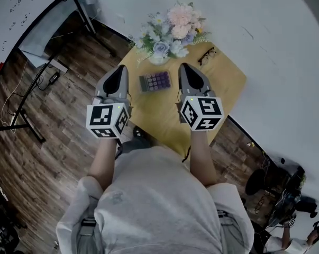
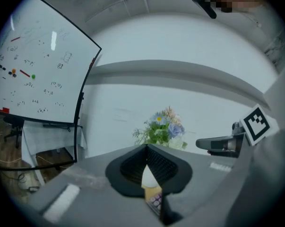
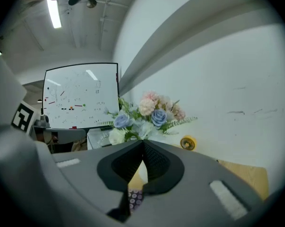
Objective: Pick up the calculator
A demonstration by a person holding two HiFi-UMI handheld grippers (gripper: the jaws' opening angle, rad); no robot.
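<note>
A small calculator with purple keys lies flat on the wooden table, between my two grippers in the head view. My left gripper hangs just left of it, jaws shut and empty. Just right of the calculator my right gripper is also shut with nothing in it. Both point toward the flowers at the back. In the left gripper view a strip of the calculator shows under the closed jaws. In the right gripper view its keys peek out below the closed jaws.
A vase of artificial flowers stands at the table's far edge, against the white wall. Black glasses lie to its right. A whiteboard on a stand is off to the left over wood flooring. A yellow round object sits by the wall.
</note>
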